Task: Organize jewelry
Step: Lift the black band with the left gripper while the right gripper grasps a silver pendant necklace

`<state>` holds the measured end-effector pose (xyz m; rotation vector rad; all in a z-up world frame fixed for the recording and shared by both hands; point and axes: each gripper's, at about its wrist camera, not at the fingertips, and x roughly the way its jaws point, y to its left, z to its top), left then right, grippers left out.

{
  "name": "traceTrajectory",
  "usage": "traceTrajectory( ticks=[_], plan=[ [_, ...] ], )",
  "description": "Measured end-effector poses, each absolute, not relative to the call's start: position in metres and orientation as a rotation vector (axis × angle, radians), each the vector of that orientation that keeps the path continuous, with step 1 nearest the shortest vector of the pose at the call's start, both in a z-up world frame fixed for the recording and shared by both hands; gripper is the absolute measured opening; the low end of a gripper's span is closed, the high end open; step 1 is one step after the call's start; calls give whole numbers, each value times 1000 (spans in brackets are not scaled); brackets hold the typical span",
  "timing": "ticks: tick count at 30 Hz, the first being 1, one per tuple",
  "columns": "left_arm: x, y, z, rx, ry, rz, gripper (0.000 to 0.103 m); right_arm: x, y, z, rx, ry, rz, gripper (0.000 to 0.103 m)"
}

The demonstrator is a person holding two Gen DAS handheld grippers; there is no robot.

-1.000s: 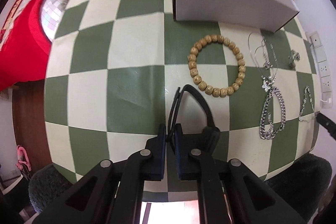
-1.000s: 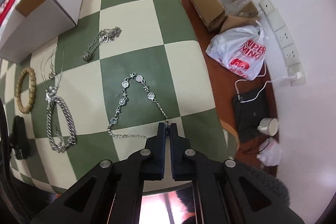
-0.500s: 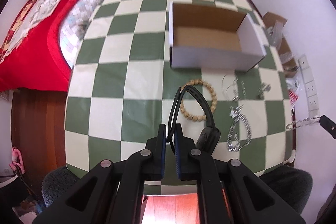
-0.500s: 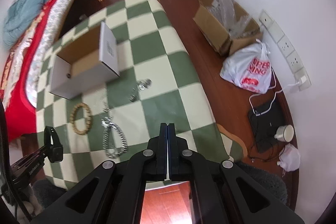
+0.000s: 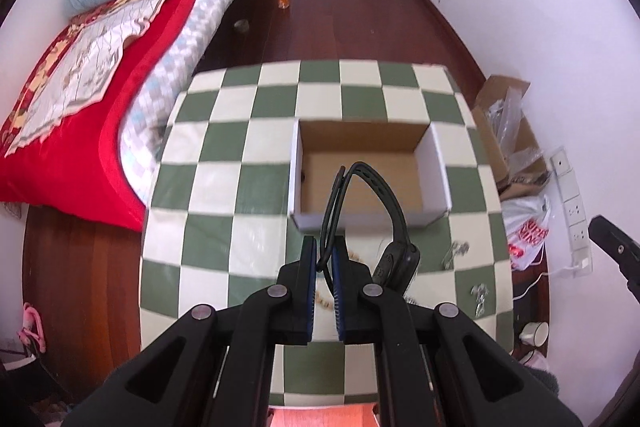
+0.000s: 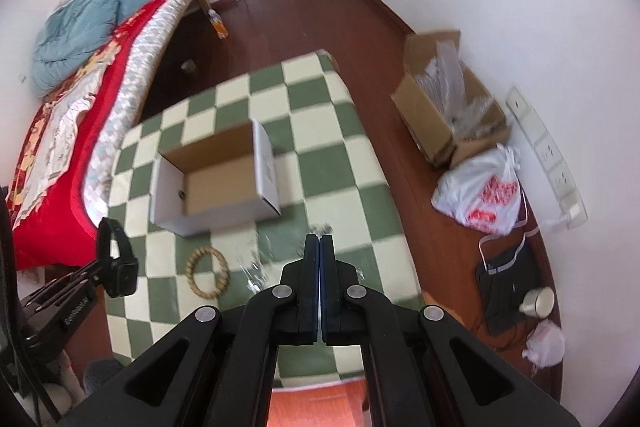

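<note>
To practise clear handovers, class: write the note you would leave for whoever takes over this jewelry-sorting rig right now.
Left gripper: shut on the black watch, held in the air near the open box.
Right gripper: shut; whether it pinches anything cannot be told.
On the checkered table: beaded bracelet and blurred silver chains.
Done: the box looks empty apart from one small dark speck.
Left: probably put the watch in the box, then the bracelet and the chains.
</note>
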<state>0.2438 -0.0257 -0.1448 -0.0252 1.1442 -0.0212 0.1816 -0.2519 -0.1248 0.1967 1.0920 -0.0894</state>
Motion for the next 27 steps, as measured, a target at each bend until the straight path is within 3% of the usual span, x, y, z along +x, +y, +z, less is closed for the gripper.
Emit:
traceTrajectory(
  ticks=[6, 9, 11, 13, 14, 18, 24, 27],
  plan=[
    [255, -27, -138, -24, 1125, -27, 5, 216, -227, -97, 164, 1044, -31, 0],
    [249, -28, -158, -17, 1161, -27, 5, 229, -228, -114, 172, 1113, -12, 1],
    [244, -28, -178, -11, 1199, -21, 5, 231, -239, -143, 192, 1178, -22, 12],
    [240, -28, -197, -16, 1240, -20, 5, 227, -252, -186, 187, 1281, -59, 46],
    [238, -28, -205, -16, 1257, -19, 5, 224, -258, -207, 194, 1318, -69, 47],
    [232, -26, -232, -23, 1313, -6, 5, 213, -273, -278, 179, 1435, -113, 47],
    [227, -20, -242, -32, 1339, 10, 5, 207, -270, -325, 78, 1488, -150, 45],
    [225, -21, -239, -27, 1334, 5, 5, 206, -263, -325, 58, 1467, -157, 8]
  ],
)
